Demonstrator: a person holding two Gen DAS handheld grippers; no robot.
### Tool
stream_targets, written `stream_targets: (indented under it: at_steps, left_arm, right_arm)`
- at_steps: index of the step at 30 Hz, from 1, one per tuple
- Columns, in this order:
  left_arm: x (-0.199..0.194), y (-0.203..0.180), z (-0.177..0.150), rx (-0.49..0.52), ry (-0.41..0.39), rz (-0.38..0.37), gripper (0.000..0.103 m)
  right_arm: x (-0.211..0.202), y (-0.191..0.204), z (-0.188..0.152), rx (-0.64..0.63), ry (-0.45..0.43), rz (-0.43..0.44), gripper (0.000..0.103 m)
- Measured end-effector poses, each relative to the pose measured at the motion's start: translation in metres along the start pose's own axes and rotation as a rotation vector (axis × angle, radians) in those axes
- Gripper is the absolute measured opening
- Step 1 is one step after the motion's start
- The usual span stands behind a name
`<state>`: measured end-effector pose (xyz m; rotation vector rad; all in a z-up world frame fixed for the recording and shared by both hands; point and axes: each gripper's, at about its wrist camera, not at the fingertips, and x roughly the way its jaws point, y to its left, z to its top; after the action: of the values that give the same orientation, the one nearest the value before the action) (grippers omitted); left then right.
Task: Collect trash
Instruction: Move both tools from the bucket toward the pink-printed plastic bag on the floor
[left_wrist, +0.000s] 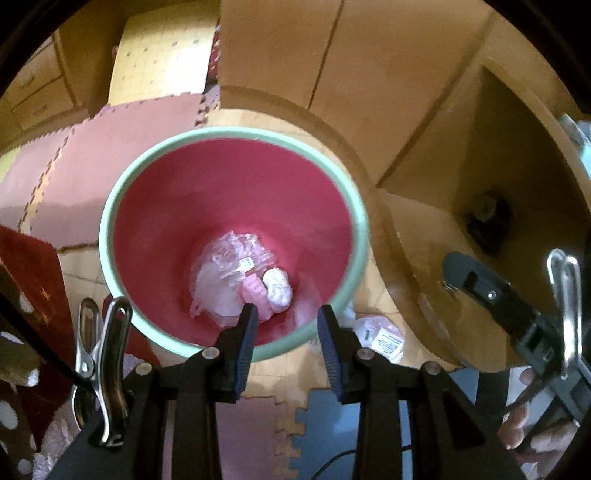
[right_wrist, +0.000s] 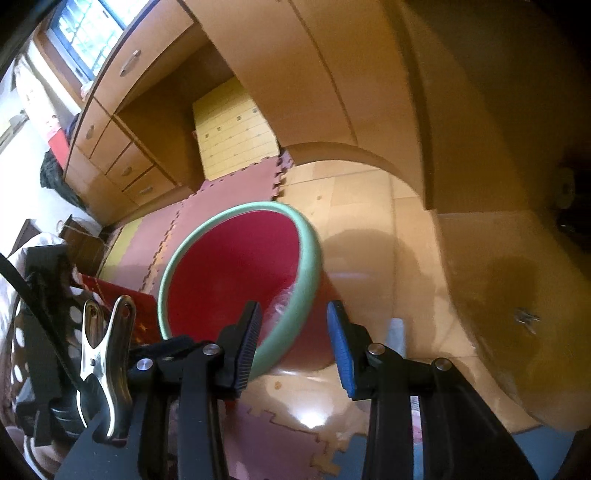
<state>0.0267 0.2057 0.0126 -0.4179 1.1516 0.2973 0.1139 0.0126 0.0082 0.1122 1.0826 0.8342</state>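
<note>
While both pairs of jaws stand partly open with nothing between the pads, the risk now lies in what remains outside the bin; the left gripper (left_wrist: 286, 325) hangs over the near edge of the red bin (left_wrist: 236, 192) with its pale green rim (left_wrist: 110, 206), and its pads frame only the bin's floor, where crumpled clear plastic (left_wrist: 232, 258), a pink piece (left_wrist: 255, 295) and a white wad (left_wrist: 277, 286) already lie; the right gripper (right_wrist: 295, 325) sits lower and to the side, its pads straddling the rim (right_wrist: 306, 258) without touching it; just outside the bin, on the wooden floor beside a curved cabinet (left_wrist: 424, 258), lies a pink-and-white wrapper (left_wrist: 380, 334) not yet collected; it is flat and slippery-looking, so a pinch from above could skate off it or push it under the cabinet's edge; a low sweep toward it by either gripper could knock the rim and tip the light bin, spilling what is inside; the two grippers are near each other, and reaching for the same piece could make them collide; the foam mat (left_wrist: 92, 147) seams might also snag a dragged fingertip.
</note>
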Motion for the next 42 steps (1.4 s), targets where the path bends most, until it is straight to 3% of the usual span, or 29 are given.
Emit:
stream_targets:
  at_steps: [10, 20, 32, 42]
  left_arm:
    - [-0.013, -0.037, -0.021, 0.101, -0.028, -0.041, 0.035]
    - [0.002, -0.077, -0.055, 0.202, 0.008, -0.061, 0.035]
    - [0.053, -0.115, -0.090, 0.265, 0.094, -0.005, 0.035]
    - [0.099, -0.113, -0.098, 0.271, 0.141, -0.013, 0.035]
  right_arm:
    - [-0.029, -0.044, -0.041, 0.099, 0.022, -0.087, 0.038]
    - [-0.024, -0.091, -0.087, 0.216, 0.102, -0.148, 0.038]
    - [0.025, -0.147, -0.128, 0.398, 0.245, -0.202, 0.038]
    - [0.075, -0.183, -0.149, 0.542, 0.297, -0.224, 0.038]
